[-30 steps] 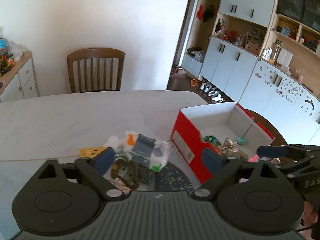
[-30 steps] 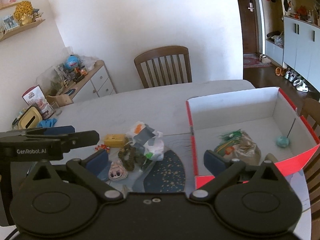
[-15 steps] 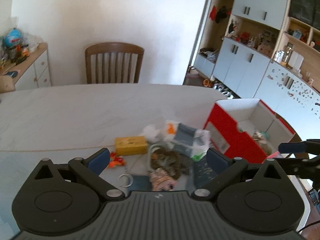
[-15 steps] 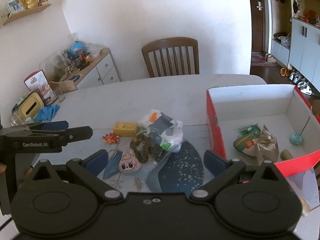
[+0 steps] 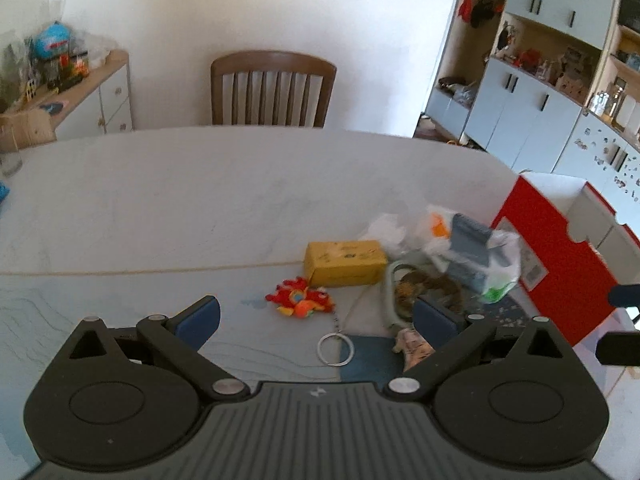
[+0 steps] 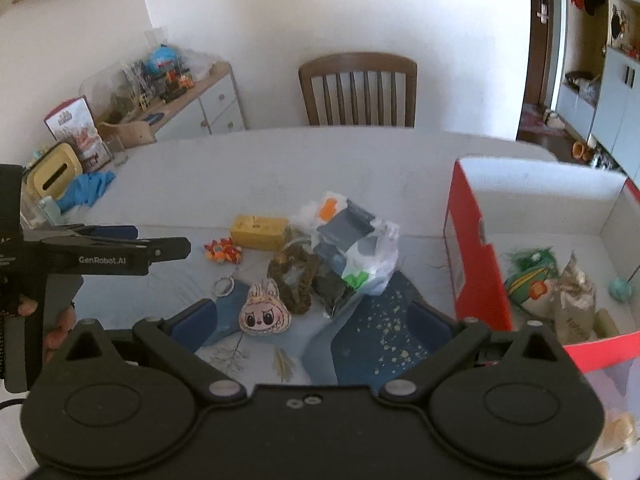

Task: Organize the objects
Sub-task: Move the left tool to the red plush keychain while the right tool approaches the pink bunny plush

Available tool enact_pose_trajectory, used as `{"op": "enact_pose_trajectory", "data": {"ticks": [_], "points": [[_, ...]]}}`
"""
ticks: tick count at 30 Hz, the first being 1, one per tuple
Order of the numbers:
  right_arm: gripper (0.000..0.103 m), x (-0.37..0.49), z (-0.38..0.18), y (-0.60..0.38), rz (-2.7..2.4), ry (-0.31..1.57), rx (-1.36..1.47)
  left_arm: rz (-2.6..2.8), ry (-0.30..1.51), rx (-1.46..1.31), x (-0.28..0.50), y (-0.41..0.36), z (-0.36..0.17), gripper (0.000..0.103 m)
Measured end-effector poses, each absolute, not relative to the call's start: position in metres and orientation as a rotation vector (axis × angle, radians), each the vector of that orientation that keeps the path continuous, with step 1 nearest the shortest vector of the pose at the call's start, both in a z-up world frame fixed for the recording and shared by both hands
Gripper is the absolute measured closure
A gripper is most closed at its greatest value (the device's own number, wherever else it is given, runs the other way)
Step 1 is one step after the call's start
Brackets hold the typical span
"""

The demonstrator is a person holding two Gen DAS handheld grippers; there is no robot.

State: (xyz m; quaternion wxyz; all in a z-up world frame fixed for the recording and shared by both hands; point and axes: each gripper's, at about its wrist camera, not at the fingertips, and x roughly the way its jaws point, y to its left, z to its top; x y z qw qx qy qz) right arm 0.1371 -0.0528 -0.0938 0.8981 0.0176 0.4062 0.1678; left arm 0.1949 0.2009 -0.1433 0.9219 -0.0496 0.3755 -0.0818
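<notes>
Left gripper (image 5: 316,316) swung leftward off red box (image 5: 552,256); now over red-orange toy (image 5: 300,300) and key ring (image 5: 336,350), yellow box (image 5: 344,262) newly ahead. Right gripper (image 6: 316,320) shifted left too, box (image 6: 476,248) pushed to right of view, plush face charm (image 6: 264,314) now between fingers. Both stayed spread wide.
</notes>
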Motion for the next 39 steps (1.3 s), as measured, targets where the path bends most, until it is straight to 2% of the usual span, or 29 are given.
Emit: {"op": "enact_pose_trajectory", "data": {"ticks": [12,19,24,30,36,38,39], "points": [[0.011,0.152,-0.138,-0.013,0.395,0.922,-0.023,-0.147,0.817,-0.063,0.229,0.200,-0.190,0.000],[0.014,0.162,-0.158,0.006,0.393,0.956,-0.012,-0.143,0.804,-0.032,0.239,0.196,-0.200,0.000],[0.020,0.172,-0.173,0.016,0.384,0.987,-0.017,-0.149,0.792,-0.017,0.244,0.195,-0.205,0.001],[0.024,0.179,-0.184,0.018,0.355,1.015,0.025,-0.170,0.770,0.024,0.247,0.188,-0.208,0.001],[0.029,0.182,-0.188,0.023,0.351,1.018,0.029,-0.170,0.768,0.030,0.248,0.186,-0.211,0.009],[0.030,0.184,-0.188,0.024,0.352,1.017,0.036,-0.173,0.772,0.028,0.249,0.185,-0.212,0.020],[0.031,0.185,-0.188,0.025,0.350,1.017,0.041,-0.174,0.776,0.032,0.249,0.184,-0.212,0.021]]}}
